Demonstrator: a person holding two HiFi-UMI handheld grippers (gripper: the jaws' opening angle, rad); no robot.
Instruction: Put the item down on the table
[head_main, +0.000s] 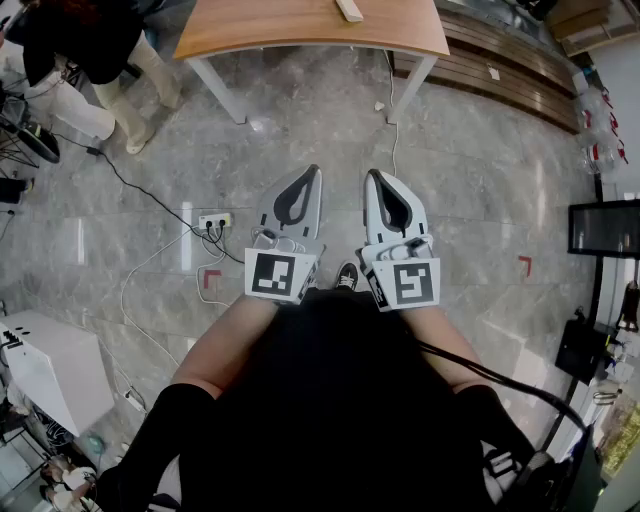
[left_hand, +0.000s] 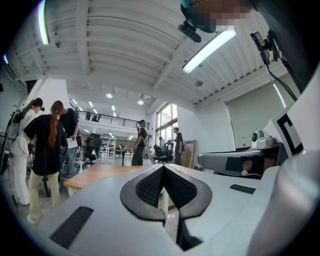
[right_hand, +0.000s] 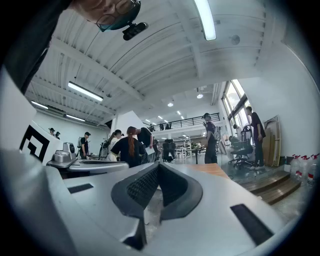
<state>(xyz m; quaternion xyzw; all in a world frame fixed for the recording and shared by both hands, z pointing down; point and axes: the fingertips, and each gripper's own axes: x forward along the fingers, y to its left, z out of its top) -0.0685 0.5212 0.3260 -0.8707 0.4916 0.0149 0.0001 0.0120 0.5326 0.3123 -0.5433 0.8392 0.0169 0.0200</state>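
I hold both grippers level and side by side over the stone floor, pointing at a wooden table (head_main: 310, 28) a step ahead. My left gripper (head_main: 311, 171) is shut, its dark pads meeting at the tip with nothing between them; the left gripper view shows the same closed tip (left_hand: 163, 167), with the table (left_hand: 97, 175) beyond it. My right gripper (head_main: 372, 173) is also shut and holds nothing, as its own view shows (right_hand: 158, 164), with the table (right_hand: 216, 170) behind. A small pale strip (head_main: 348, 10) lies on the tabletop.
A power strip (head_main: 213, 221) and cables lie on the floor to the left. A person (head_main: 75, 55) stands at far left. A white cabinet (head_main: 50, 365) is at lower left, wooden steps (head_main: 515, 70) at upper right, and a monitor (head_main: 605, 228) at right.
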